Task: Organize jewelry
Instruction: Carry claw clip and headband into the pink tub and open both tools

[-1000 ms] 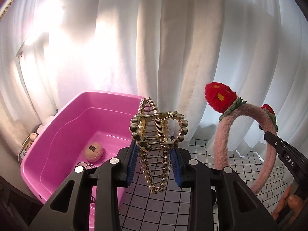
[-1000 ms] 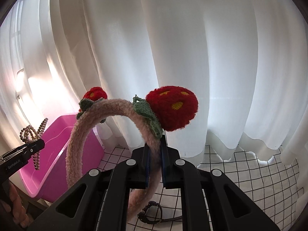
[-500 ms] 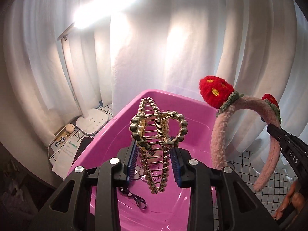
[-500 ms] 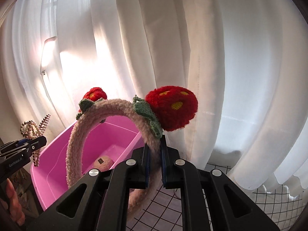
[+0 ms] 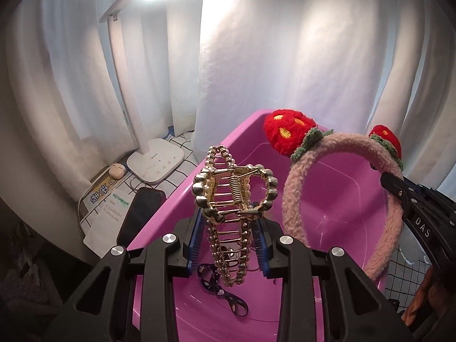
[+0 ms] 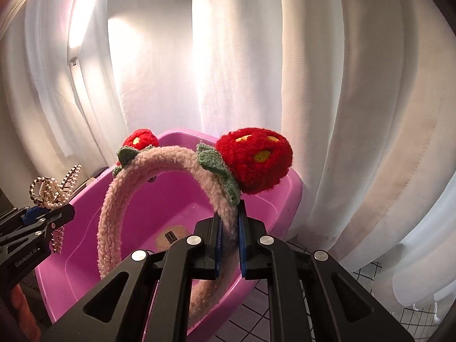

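My left gripper [image 5: 229,242] is shut on a gold hair claw clip [image 5: 232,199] set with pearl beads, held upright over the pink plastic tub [image 5: 228,142]. To its right, my right gripper [image 5: 399,191] carries a fuzzy pink headband [image 5: 290,191] with two red knitted strawberries. In the right wrist view that right gripper [image 6: 229,242] is shut on the headband [image 6: 114,208] just below one strawberry [image 6: 256,159], above the tub [image 6: 287,191]. The left gripper [image 6: 61,212] with the claw clip [image 6: 51,185] shows at the left edge.
A dark patterned ribbon [image 5: 222,290] lies on the tub floor, and a round beige item with a dark label [image 6: 171,235] rests there too. Left of the tub are a white lamp base [image 5: 156,161], a black phone [image 5: 141,213], earbuds case [image 5: 116,169] and papers. White curtains hang behind.
Both grippers have swung left with their loads, from over the grid-patterned table to above the pink tub. The lamp base, phone and papers have come into the left wrist view.
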Demonstrator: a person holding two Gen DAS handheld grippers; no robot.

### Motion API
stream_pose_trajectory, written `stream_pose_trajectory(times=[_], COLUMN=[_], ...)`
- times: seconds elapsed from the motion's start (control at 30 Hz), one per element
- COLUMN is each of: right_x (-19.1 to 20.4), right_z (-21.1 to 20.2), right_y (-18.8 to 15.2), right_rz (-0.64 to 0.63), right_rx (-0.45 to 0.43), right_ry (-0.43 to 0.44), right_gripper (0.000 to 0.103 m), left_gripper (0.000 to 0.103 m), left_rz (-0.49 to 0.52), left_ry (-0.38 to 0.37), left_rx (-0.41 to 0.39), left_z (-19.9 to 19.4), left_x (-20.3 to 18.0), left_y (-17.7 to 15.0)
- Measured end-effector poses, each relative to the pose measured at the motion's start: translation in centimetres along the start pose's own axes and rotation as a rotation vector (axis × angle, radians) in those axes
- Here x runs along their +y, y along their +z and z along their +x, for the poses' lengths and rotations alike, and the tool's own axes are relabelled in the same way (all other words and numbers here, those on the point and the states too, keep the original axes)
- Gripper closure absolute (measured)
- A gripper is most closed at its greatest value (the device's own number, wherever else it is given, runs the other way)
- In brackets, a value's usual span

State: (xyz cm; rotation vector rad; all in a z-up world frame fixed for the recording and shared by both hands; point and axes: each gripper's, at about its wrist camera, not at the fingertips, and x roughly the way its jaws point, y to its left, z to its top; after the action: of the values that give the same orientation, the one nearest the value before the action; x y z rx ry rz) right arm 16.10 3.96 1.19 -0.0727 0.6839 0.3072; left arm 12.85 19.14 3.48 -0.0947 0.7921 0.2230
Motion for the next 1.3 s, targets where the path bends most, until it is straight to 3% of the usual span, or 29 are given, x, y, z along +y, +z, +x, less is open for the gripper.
stream_pose_trajectory(times=[0.53, 0.67, 0.73, 0.9, 0.93, 0.97, 1.17, 1.23, 1.3], right_x=[2.3, 2.6, 3.0, 3.2, 3.2, 3.1, 3.0, 3.1, 3.1], right_z=[5.0, 5.8, 5.6, 5.0, 5.0, 4.8, 3.7, 3.3, 2.8], right_y=[2.0, 1.7, 1.6, 1.8, 1.9, 1.9, 1.7, 1.5, 1.3], right_rz=[-0.054, -0.063, -0.074, -0.063, -0.060, -0.055, -0.042, -0.039, -0.033], right_rx=[0.125, 0.166, 0.149, 0.128, 0.128, 0.128, 0.121, 0.114, 0.108], right_ry=[-0.030, -0.029, -0.044, -0.049, -0.047, -0.046, -0.031, -0.025, -0.020], right_gripper=[0.090, 0.056, 0.054, 0.047, 0.047, 0.047, 0.047, 0.047, 0.046], left_gripper=[0.071, 0.068, 0.053, 0.042, 0.029, 0.025, 0.023, 0.010, 0.008], left_rz=[-0.008, -0.004, 0.005, 0.018, 0.012, 0.004, -0.003, -0.008, -0.016], left_ry=[0.002, 0.004, 0.015, 0.035, 0.035, 0.036, 0.045, 0.047, 0.047], left_rx=[0.070, 0.087, 0.076, 0.035, 0.035, 0.027, 0.024, 0.030, 0.030], left_z=[2.2, 2.4, 2.2, 1.3, 1.3, 1.1, 0.7, 0.6, 0.2], left_x=[1.1, 1.2, 1.2, 1.4, 1.5, 1.7, 1.9, 1.9, 1.9], left_y=[-0.3, -0.4, -0.5, -0.3, -0.2, -0.2, -0.2, -0.3, -0.5])
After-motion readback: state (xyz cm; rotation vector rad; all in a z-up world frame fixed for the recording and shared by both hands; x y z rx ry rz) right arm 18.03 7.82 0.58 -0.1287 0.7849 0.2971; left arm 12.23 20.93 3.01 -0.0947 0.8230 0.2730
